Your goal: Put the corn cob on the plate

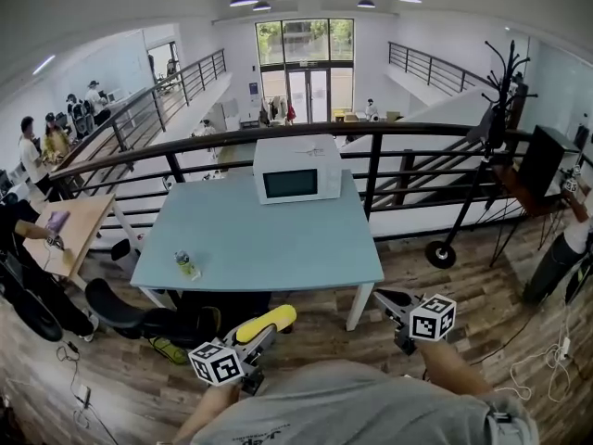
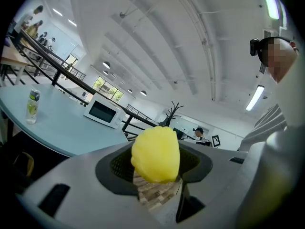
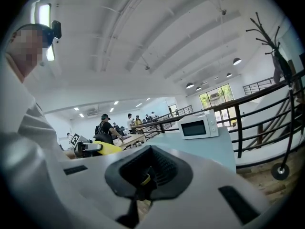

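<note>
**A:** where's the corn at rn?

**B:** clamped in the left gripper. The corn cob sticks out lengthwise along the jaws, tip aimed at the table just ahead.

**A:** and the plate?

**B:** can't spot one tbh, just a bottle and a microwave. Might be too small to see from here. The left does the carrying anyway; the right gripper is pinched together on nothing.

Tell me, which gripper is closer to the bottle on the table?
Left. The left gripper, holding the corn cob, is off the table's near edge, around its middle; the right gripper is beyond the near corner opposite the bottle.
</note>
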A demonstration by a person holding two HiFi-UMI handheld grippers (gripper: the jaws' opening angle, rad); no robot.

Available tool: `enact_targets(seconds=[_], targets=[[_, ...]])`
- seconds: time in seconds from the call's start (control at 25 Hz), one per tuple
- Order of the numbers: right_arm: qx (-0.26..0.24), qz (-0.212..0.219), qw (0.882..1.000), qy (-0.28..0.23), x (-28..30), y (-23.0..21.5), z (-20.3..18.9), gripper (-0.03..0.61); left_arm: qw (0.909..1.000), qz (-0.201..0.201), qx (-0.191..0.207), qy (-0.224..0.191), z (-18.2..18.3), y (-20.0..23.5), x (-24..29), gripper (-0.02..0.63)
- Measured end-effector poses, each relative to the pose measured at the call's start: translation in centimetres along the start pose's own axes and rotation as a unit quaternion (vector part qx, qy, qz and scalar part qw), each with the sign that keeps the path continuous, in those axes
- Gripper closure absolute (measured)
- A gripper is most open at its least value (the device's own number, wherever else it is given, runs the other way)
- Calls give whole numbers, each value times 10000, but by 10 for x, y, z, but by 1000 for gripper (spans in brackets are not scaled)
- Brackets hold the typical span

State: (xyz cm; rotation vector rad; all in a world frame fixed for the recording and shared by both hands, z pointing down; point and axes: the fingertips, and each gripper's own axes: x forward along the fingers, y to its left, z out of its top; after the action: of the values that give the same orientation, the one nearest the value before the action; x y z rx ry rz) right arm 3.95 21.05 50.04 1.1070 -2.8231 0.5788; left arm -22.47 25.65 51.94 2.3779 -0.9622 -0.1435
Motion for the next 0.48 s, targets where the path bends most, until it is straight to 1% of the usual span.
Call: enact_targets(seconds=[0.24, 0.48], targets=[[8, -65, 10000, 10, 33, 14, -1, 561, 9999, -109, 24, 44, 13, 26, -15, 388], [-8, -124, 9999, 32, 58, 17, 3, 561, 9997, -215, -7, 96, 20, 46, -17, 388]])
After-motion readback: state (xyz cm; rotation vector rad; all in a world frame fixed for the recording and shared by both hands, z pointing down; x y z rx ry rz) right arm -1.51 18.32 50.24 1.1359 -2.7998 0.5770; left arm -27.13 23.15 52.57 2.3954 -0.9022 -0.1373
